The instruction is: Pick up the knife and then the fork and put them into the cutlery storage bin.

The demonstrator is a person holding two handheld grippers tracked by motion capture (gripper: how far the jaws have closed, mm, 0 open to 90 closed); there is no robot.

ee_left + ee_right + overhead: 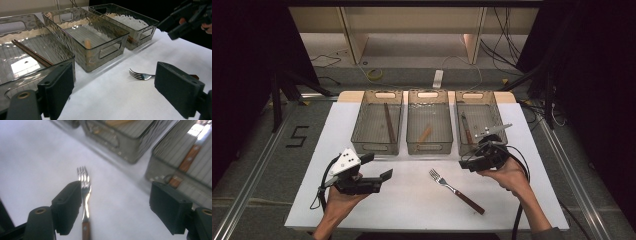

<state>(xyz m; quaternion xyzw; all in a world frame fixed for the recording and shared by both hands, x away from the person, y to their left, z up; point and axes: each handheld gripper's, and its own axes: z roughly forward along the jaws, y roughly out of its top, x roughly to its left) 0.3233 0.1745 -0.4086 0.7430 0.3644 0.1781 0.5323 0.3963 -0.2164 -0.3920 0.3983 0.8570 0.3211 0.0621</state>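
A: Two claws are over the surface (362,200), and both stand wide open with nothing between the pads. The right claw (115,207) hangs above the fork (85,195), whose tines show just past its left pad (68,205); the pads are apart from the fork.

B: And the left claw (112,90)?

A: It gapes as well, low over the surface near the front of the left bin (377,122). The fork (456,191) lies flat on the white surface between the two hands, tines toward the bins, its brown handle toward the person.

B: What lies farther out?

A: Three clear bins stand side by side at the far edge. The left bin holds chopsticks (389,123). The middle bin (429,121) holds a short wooden piece (425,133). The right bin (480,120) holds a utensil with a brown handle (466,130), and the right claw (469,162) is just in front of that bin.
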